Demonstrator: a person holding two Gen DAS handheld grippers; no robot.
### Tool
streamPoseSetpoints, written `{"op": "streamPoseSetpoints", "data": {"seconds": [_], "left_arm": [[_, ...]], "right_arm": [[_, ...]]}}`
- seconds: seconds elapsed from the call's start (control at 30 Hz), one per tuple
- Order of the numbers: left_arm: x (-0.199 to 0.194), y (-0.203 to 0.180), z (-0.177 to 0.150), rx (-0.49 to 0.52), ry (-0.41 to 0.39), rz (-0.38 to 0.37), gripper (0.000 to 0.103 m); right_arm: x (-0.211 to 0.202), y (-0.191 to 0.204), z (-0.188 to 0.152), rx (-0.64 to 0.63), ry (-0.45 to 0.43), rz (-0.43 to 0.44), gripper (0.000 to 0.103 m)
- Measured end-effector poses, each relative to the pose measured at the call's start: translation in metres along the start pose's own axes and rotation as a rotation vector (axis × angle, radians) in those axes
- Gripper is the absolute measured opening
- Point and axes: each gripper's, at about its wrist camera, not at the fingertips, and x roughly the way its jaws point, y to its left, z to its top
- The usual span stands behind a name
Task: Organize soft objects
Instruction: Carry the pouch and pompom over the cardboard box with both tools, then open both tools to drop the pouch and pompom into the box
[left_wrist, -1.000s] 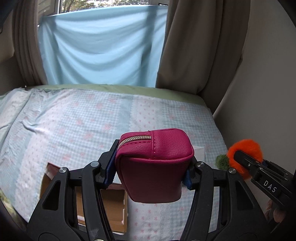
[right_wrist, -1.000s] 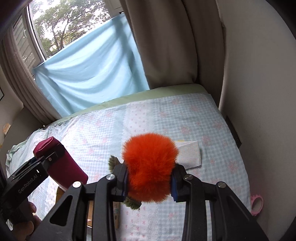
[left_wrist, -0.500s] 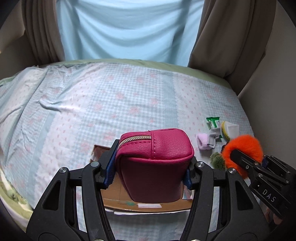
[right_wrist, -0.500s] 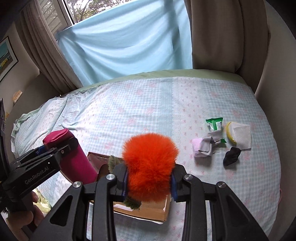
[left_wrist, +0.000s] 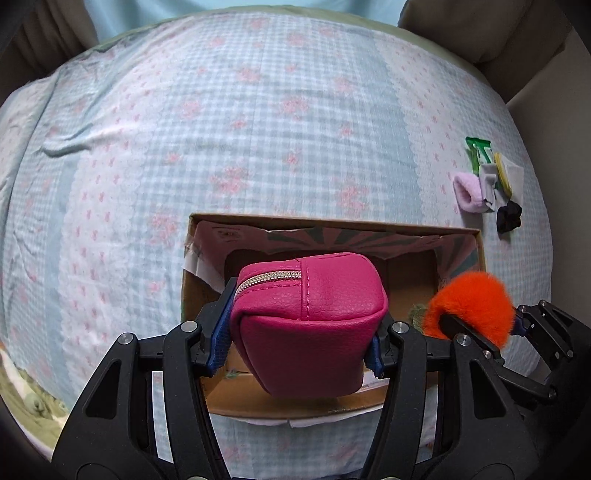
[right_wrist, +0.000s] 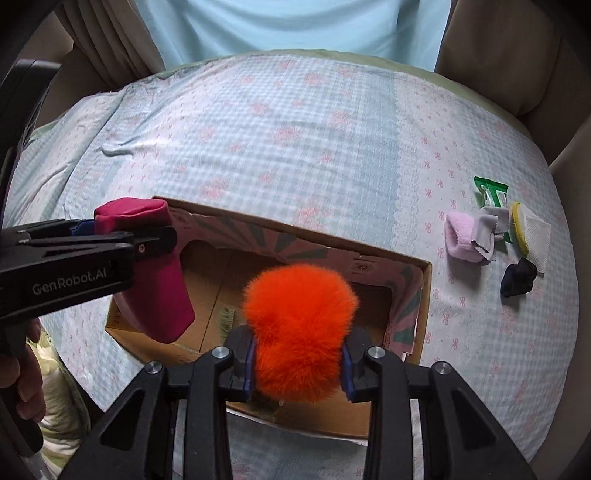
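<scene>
My left gripper (left_wrist: 299, 343) is shut on a magenta zip pouch (left_wrist: 308, 321) and holds it above the open cardboard box (left_wrist: 332, 225) on the bed. My right gripper (right_wrist: 297, 363) is shut on a fluffy orange pom-pom (right_wrist: 299, 328) and holds it above the same box (right_wrist: 424, 295), to the right of the pouch (right_wrist: 162, 295). The pom-pom also shows at the right of the left wrist view (left_wrist: 469, 306). The box floor looks bare where it shows.
A small pile lies on the bed right of the box: a pink sock (right_wrist: 458, 240), a grey cloth (right_wrist: 489, 221), a green packet (right_wrist: 489, 190), a yellow-and-white sponge (right_wrist: 530, 232) and a dark item (right_wrist: 517, 277). Curtains and a wall stand behind.
Both grippers have tilted down and moved forward over the box with their loads. The box now sits directly under the pouch and the pom-pom.
</scene>
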Motion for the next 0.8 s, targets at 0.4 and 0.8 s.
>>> {"op": "streamPoseSetpoints", "data": {"seconds": [0.4, 0.8], "left_arm": [[0.089, -0.019, 0.012, 0.078, 0.192, 0.038, 0.051], [0.074, -0.03, 0.026, 0.119, 0.15, 0.019, 0.103]], "right_arm": [[0.082, -0.003, -0.008, -0.173, 0.172, -0.007, 0.032], [0.092, -0.011, -0.016, -0.262, 0.185, 0.035, 0.103]]}}
